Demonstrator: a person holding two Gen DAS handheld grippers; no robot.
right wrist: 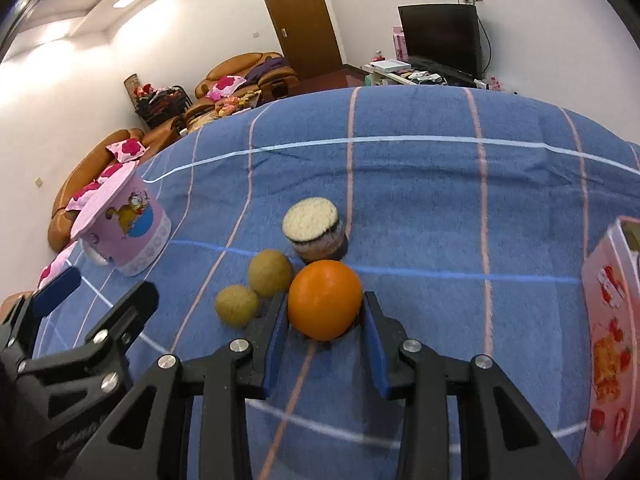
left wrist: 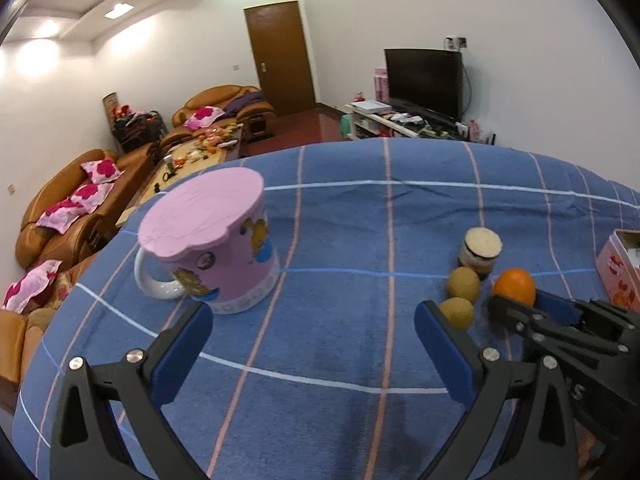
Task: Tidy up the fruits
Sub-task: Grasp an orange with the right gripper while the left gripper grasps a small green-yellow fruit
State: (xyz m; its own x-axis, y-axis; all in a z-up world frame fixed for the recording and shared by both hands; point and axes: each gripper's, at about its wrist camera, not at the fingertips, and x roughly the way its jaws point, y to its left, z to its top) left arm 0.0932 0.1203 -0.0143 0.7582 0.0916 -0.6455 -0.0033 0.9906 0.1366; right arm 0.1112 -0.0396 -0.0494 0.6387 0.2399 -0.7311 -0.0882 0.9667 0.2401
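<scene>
An orange (right wrist: 325, 300) sits on the blue checked cloth between the blue pads of my right gripper (right wrist: 325, 320), which is shut on it. Two brownish-green kiwis (right wrist: 270, 273) (right wrist: 237, 305) lie just left of it, touching each other. In the left wrist view the orange (left wrist: 514, 285) and the kiwis (left wrist: 464, 284) (left wrist: 457, 312) lie at the right, with the right gripper (left wrist: 520, 308) reaching in from the right. My left gripper (left wrist: 314, 344) is open and empty above bare cloth, right of a large pink lidded mug (left wrist: 216, 248).
A small jar with a pale lid (right wrist: 316, 234) stands just behind the fruit. A pink open carton (right wrist: 612, 320) stands at the right edge. The pink mug (right wrist: 124, 236) is at the left. The cloth-covered table (right wrist: 440, 208) ends at the far side; sofas and a TV lie beyond.
</scene>
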